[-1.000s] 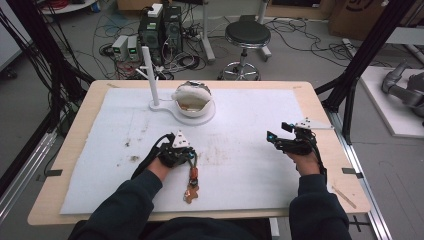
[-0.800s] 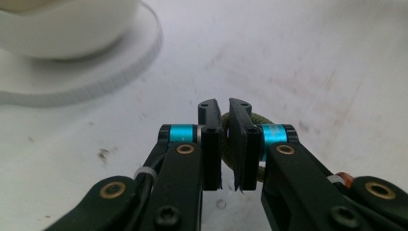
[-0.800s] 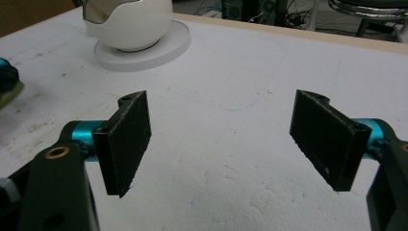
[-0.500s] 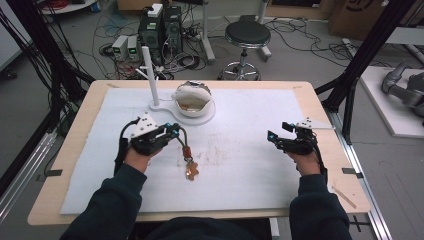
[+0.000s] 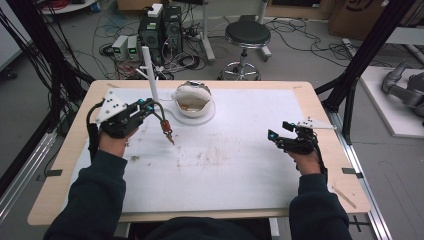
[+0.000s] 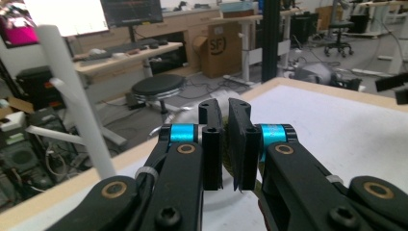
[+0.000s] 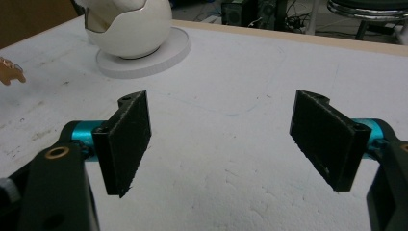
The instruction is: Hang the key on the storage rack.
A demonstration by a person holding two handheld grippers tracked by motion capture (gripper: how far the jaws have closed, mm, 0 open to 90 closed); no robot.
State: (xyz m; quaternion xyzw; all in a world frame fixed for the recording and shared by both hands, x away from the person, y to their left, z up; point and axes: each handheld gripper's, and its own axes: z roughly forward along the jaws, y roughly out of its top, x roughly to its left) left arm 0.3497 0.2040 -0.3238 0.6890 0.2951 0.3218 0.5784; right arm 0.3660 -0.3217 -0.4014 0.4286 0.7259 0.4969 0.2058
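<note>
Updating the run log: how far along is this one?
Done: the cord is picked up and dangles clear of the table from the shut left gripper. In hand: it hangs near the white post and egg-shaped dish. Left: placing it, probably on one of those; can't tell which. Right gripper open, idle.
</note>
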